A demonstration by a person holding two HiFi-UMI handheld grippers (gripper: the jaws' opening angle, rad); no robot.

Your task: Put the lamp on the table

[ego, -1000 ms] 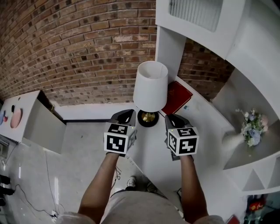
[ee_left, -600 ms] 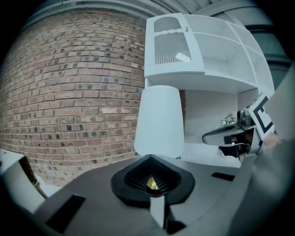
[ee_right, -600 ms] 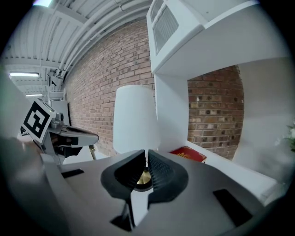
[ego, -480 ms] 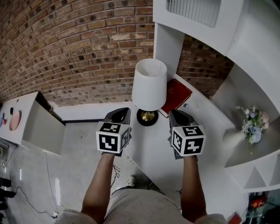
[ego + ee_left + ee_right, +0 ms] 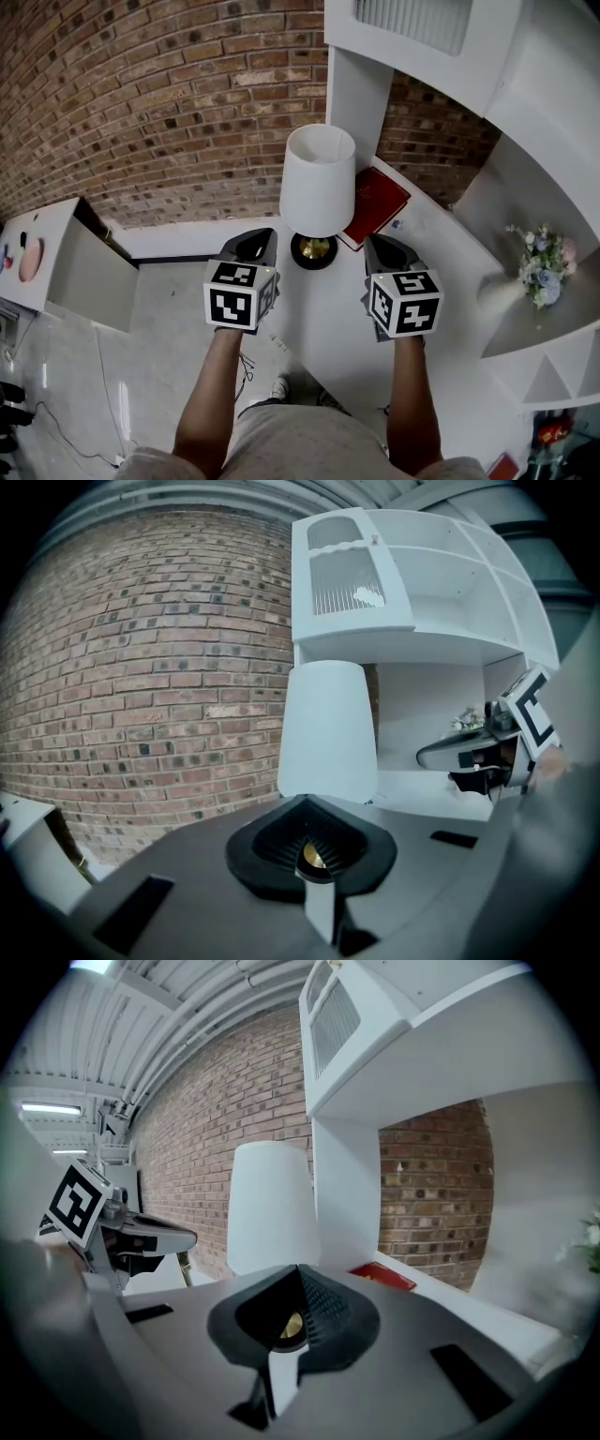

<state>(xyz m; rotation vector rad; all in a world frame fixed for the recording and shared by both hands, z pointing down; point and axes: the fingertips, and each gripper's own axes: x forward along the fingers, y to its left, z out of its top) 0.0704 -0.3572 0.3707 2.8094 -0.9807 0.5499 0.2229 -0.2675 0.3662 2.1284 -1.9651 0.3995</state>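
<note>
The lamp [image 5: 319, 183] has a white shade and a gold base [image 5: 315, 250], and it stands upright on the white table [image 5: 328, 323]. My left gripper [image 5: 255, 242] hovers just left of the base, shut and holding nothing. My right gripper [image 5: 382, 248] is just right of the base; its jaws have just been closing, with nothing between them, and they are now shut. In the left gripper view the lamp [image 5: 326, 733] rises beyond my shut left gripper [image 5: 314, 855]. In the right gripper view the lamp [image 5: 270, 1206] stands ahead of my right gripper [image 5: 291, 1326].
A red book [image 5: 377, 206] lies on the table behind the lamp, against the brick wall. A white shelf unit [image 5: 422, 37] overhangs the table, with flowers [image 5: 544, 267] at the right. A low white cabinet [image 5: 56, 253] stands on the floor at the left.
Both grippers have moved slightly outward, away from the lamp's base. The lamp stays upright in the same spot on the table.
</note>
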